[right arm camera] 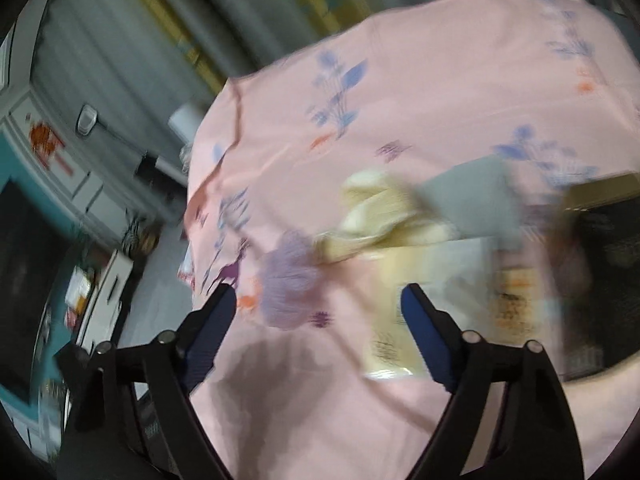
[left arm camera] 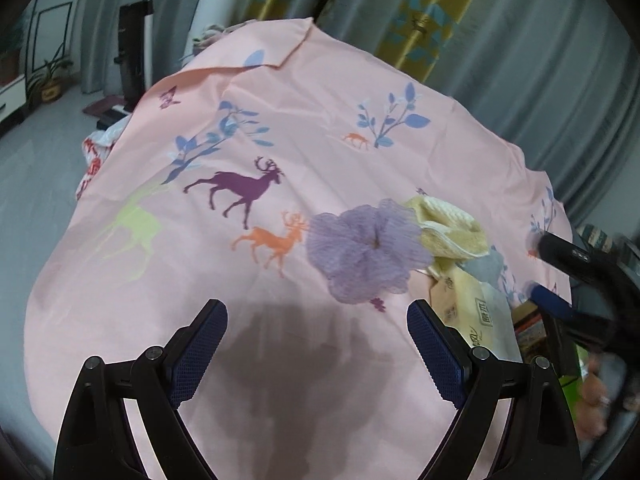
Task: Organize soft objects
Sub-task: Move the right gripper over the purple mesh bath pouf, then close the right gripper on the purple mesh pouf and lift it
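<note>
Black tongs (left arm camera: 317,322) — blue textured pads, silver screws.

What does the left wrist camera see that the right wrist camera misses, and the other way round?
Only the left wrist view shows the big purple deer and lime deer sharply, a potted plant on the floor, and the right tongs coming in from the side. Only the right wrist view, which is blurred, shows a teal wall and a white cabinet. Both share the pink cloth, the purple puff, the yellow towel, the grey cloth and a tissue pack. Both tongs stand open and empty.
</note>
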